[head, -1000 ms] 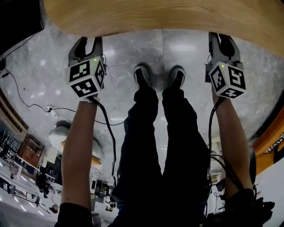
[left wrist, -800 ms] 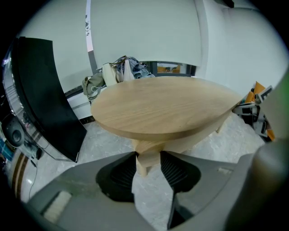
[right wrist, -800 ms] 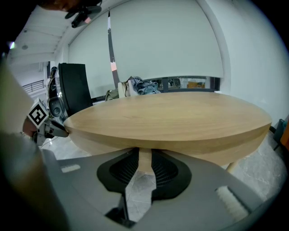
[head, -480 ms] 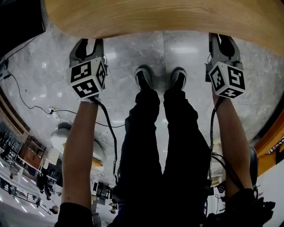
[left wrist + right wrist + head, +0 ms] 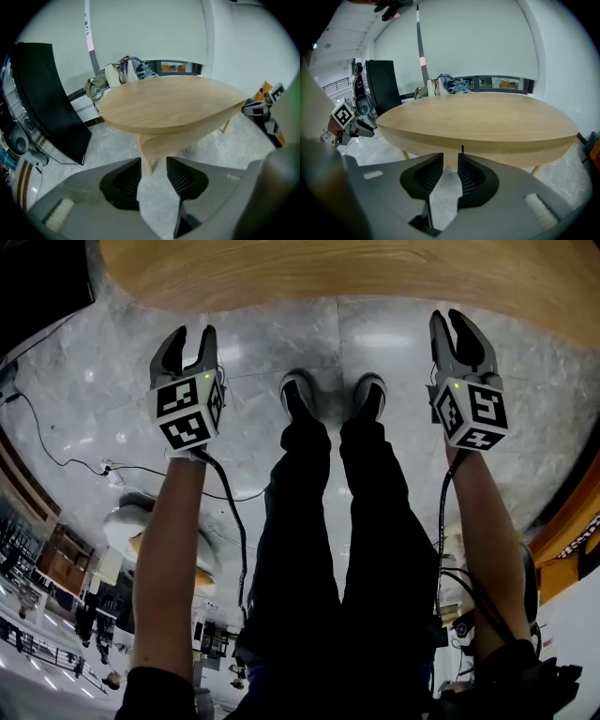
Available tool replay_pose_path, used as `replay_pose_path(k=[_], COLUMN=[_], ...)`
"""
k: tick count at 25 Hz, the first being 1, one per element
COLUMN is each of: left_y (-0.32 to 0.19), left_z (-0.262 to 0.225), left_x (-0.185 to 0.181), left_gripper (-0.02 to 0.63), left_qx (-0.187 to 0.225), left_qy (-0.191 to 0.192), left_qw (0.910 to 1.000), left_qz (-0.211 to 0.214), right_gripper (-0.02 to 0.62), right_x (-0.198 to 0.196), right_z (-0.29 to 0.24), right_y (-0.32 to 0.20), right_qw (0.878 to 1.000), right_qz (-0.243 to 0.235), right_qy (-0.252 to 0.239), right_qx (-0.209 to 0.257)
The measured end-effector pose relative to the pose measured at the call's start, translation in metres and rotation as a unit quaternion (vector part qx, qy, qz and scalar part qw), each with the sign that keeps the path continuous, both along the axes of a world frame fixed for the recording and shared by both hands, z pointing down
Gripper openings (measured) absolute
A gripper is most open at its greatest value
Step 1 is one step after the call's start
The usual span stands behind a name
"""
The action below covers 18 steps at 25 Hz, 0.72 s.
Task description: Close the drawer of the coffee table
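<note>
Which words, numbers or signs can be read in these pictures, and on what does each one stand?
No text is readable.
Left cube, right cube: square marker patterns, no letters.
Wall strip: small print, too blurred.
Orange panel: dark marks, too blurred.

Oval light-wood coffee table (image 5: 173, 105), standing upright, drawer (image 5: 168, 145) (curved front) jutting out beneath the tabletop
</note>
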<state>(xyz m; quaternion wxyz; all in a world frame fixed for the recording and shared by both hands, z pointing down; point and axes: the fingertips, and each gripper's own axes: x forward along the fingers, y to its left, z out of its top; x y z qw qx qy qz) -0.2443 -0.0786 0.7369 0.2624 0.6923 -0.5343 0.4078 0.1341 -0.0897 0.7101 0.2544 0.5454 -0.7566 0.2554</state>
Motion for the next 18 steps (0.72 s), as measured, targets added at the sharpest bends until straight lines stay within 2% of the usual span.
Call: replay_pose_path(k=[4,9,12,15,18], left_y=[0.018,0.018,0.004,-0.016,-0.023], left_z=[-0.054,-0.169,-0.258,-0.345,-0.432], left_x=[0.015,0.065,0.095,0.115,0.127], left_gripper=[0.178,0.173,0.155,0.140,0.092], left_qx=[0.012,0.073,0.132,0.196,0.243], left_qy=[0.019,0.086,0.124,0.149,0.170], left_qw=[0.9997,0.9936,0.9835,0.9690,0.9545], left_qz=[-0.007,-0.005,0.006,0.024,0.033], right_gripper=[0.053,0.018,0.014,0.009,0.003], right_x=[-0.003,-0.021,-0.037,-0.049,-0.057], right_z=[-0.045,-0.143,-0.224,-0.310,-0.399], right_y=[0.015,0.017,0.004,-0.017,-0.027], right_qw=[1.000,0.998,0.994,0.986,0.976], right_qz=[-0.008,-0.024,-0.040,-0.058,-0.076], right_qy=[-0.011,-0.045,-0.065,-0.076,-0.080], right_qx=[-0.006,0.032,0.076,0.138,0.190])
